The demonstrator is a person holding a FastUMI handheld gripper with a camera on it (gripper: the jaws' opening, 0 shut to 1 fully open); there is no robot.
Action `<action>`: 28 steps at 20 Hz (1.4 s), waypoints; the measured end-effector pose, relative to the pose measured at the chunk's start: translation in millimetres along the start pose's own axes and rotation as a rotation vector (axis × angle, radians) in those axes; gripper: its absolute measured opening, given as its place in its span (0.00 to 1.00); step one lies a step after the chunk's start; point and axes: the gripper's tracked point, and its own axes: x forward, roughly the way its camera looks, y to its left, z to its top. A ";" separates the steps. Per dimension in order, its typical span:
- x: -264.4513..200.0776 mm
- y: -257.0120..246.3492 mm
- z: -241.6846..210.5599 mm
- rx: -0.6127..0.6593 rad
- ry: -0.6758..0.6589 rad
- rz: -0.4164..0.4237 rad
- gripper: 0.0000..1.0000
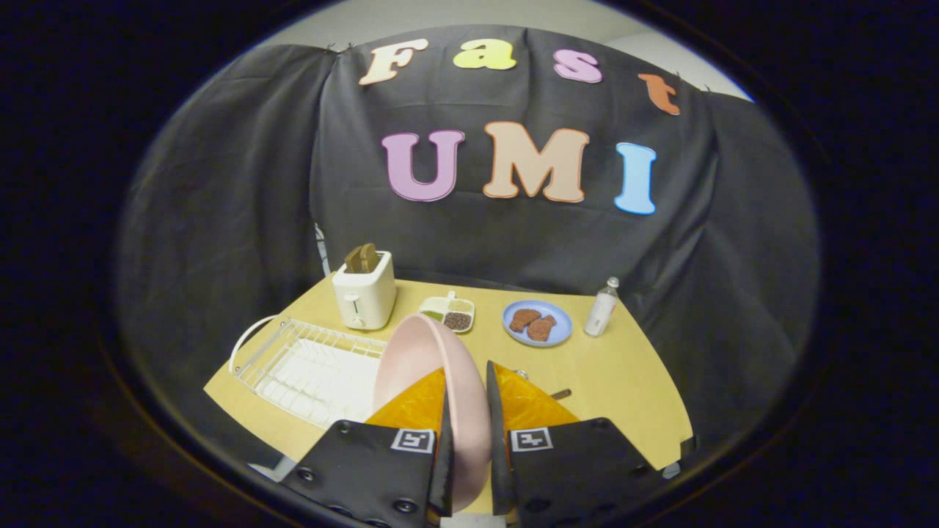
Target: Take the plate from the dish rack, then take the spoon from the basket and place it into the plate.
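A pink plate (433, 367) stands on edge between my two fingers, held above the yellow table (623, 374). My gripper (467, 411) is shut on the plate, one finger on each face near its rim. To the left of the fingers lies the white wire dish rack (308, 370), with nothing standing in it. Just beyond the right finger a brown handle tip (561, 394) and a small metal piece (521, 375) peek out; the fingers and plate hide what they belong to.
At the back of the table stand a white toaster (364, 297) with toast in it, a small divided dish (449, 313) of seeds, a blue plate (538, 323) with two brown pieces, and a white bottle (601, 308). Black cloth walls close the booth.
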 end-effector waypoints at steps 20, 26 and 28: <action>61.6 -105.9 -207.2 0.453 0.162 0.080 0.24; 85.0 -106.1 -229.7 0.471 0.198 0.110 0.25; 85.1 -106.2 -236.0 0.440 0.208 0.101 0.27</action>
